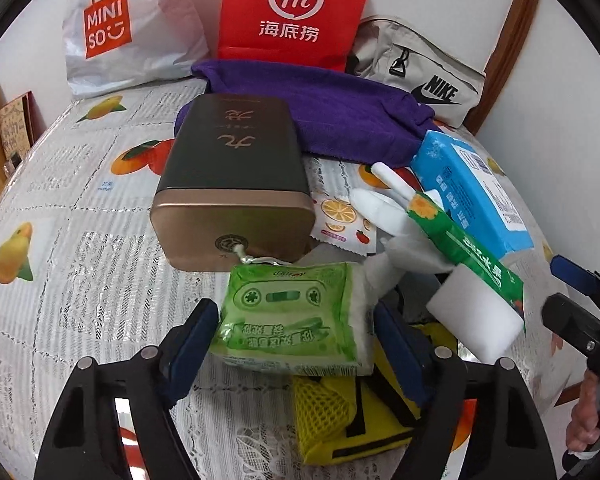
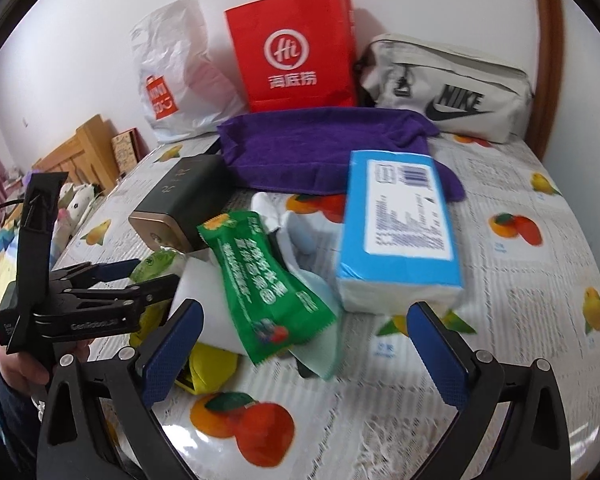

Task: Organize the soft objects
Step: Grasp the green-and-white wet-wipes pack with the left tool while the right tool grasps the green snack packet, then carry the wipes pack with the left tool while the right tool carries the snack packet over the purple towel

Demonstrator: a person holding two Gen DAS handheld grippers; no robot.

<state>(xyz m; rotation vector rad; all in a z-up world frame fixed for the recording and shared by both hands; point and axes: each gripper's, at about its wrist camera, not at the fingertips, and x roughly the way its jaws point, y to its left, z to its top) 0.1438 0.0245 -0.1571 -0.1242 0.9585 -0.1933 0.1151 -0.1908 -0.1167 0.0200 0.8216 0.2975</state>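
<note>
A green pack of wipes lies between the fingers of my left gripper; the jaws stand around it, and I cannot tell whether they press it. Behind it stands a dark tin box. A white sponge, a green snack packet, white socks and a blue tissue pack lie to the right. A yellow mesh bag lies under the gripper. My right gripper is open and empty, above the table before the green packet and tissue pack.
A purple towel lies behind the pile. A white Miniso bag, a red paper bag and a grey Nike pouch stand along the wall. The table has a fruit-print cloth. A wooden bed frame is at left.
</note>
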